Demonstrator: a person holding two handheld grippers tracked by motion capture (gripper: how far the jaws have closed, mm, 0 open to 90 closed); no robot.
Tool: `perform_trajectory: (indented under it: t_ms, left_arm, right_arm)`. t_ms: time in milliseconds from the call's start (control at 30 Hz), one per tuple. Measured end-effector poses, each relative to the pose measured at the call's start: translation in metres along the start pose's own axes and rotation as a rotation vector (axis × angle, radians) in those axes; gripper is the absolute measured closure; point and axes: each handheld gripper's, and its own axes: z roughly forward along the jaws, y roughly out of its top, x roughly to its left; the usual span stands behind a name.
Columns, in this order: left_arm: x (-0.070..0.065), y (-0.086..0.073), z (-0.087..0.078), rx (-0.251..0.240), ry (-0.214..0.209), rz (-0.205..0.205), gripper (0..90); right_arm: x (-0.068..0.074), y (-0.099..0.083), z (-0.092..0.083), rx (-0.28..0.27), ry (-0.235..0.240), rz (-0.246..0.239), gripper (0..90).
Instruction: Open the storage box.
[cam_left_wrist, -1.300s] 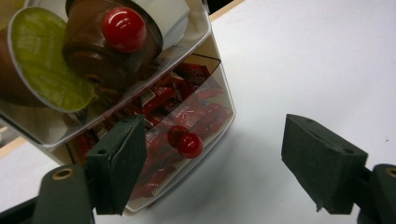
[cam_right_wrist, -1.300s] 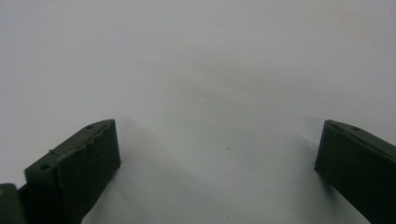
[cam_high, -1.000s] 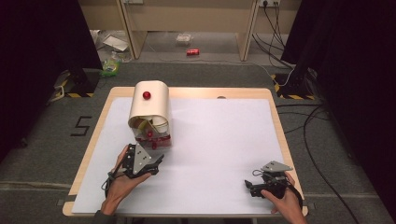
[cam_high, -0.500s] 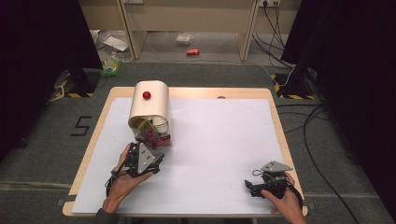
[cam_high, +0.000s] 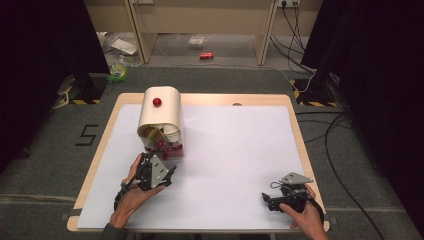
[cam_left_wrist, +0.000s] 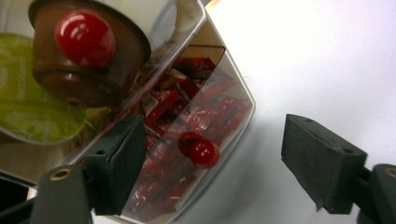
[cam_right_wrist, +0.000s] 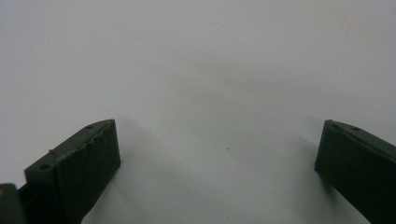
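Cream-coloured dispenser box (cam_high: 160, 112) with a rounded, arched top and a small red knob (cam_high: 157, 102) is standing on the white sheet covering the wooden table (cam_high: 295, 125), toward its far left part. Its lower front is a clear plastic drawer (cam_left_wrist: 224, 116), glossy and slanted, packed with crinkly red sachets (cam_left_wrist: 187, 116); a shiny round red bead handle (cam_left_wrist: 204, 153) is sticking out of the clear wall. Above the drawer, in the left gripper view, a brown ribbed coffee capsule (cam_left_wrist: 93, 56) bearing another glossy red ball is sitting beside a flat green foil-lidded pod (cam_left_wrist: 32, 102).

Left gripper (cam_high: 159, 162) is lying in the person's left hand (cam_high: 131, 197) just in front of the box, pointing at the drawer. Its matte black blocky jaws are standing spread wide, pinching nothing: the bead handle is sitting between them, nearer the left-hand jaw, and neither pad is touching it. Right gripper (cam_high: 267, 198), held in the right hand (cam_high: 305, 215), is resting well apart at the near right of the table, its jaws likewise spread over bare white sheet.

Compared with a second ago, nothing is differing: both grippers and the box are keeping their places
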Motion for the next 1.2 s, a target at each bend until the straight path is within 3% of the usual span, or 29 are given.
perform_trajectory:
  t_ms: [67,200,1200]
  left_arm:
    - [-0.002,0.001,0.002,0.017,0.008,0.036,22.0]
    - [-0.003,0.002,0.007,0.030,0.007,0.049,21.3]
    - [-0.007,0.003,-0.009,0.000,-0.029,-0.074,21.4]
  right_arm:
    - [0.000,0.000,0.000,0.000,0.000,0.002,0.3]
    - [0.000,0.000,0.000,0.000,0.000,0.000,0.3]
    - [0.000,0.000,0.000,0.000,0.000,0.001,0.3]
